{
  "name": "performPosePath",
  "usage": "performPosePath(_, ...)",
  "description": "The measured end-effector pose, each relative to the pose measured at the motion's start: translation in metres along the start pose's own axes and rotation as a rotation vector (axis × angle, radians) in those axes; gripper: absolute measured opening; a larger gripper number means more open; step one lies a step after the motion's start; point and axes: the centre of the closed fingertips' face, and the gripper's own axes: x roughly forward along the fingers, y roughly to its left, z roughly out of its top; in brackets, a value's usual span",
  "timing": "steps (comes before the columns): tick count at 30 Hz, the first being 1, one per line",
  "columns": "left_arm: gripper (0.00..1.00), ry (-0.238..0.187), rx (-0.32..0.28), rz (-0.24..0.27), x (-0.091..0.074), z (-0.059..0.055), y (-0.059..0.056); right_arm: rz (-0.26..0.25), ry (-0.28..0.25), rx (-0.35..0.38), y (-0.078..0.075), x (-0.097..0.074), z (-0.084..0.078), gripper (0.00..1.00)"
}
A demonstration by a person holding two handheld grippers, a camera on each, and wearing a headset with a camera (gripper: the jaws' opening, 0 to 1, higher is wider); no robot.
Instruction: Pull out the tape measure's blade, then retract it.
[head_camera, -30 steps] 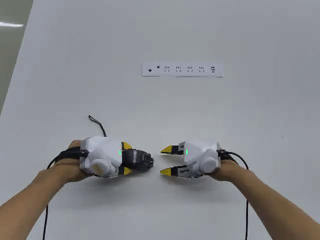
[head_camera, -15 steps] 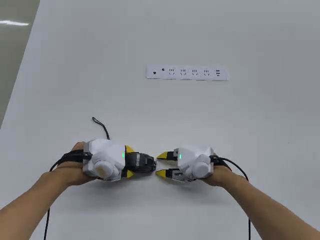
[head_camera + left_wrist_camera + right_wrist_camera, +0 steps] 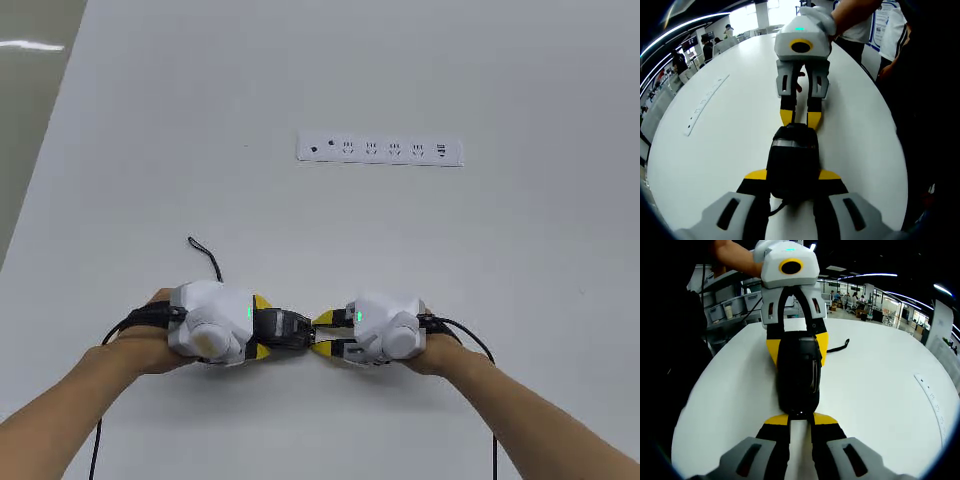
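A black tape measure (image 3: 286,328) (image 3: 792,160) (image 3: 799,375) lies low over the white table (image 3: 330,230), with my left gripper (image 3: 262,327) (image 3: 792,175) shut on its case from both sides. Its black wrist strap (image 3: 205,255) (image 3: 840,346) trails on the table behind the left gripper. My right gripper (image 3: 321,334) (image 3: 800,419) faces it from the right. Its yellow fingertips (image 3: 786,116) sit at the case's front end, a narrow gap still between them. No blade is visible pulled out. The blade's hook is hidden between the tips.
A white power strip (image 3: 380,150) (image 3: 705,102) lies farther back on the table. The table's left edge (image 3: 40,170) runs along a dark floor. Cables trail from both grippers toward the person. Shelves and other people stand in the room beyond.
My right gripper has moved left until its tips reach the tape measure's front end, and its jaws have narrowed. The left gripper keeps its hold on the case.
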Motion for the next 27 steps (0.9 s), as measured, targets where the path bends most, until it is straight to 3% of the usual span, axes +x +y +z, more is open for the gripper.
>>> performPosePath(7,0.28,-0.007,-0.002,-0.002,0.0006,0.0005,0.0003,0.024,0.021,-0.026,-0.0003,0.0004,-0.001,0.14)
performPosePath(27,0.28,0.001,-0.001,-0.015,-0.0007,-0.0009,-0.0007,0.047,0.048,-0.012,0.0005,-0.0004,0.0,0.09)
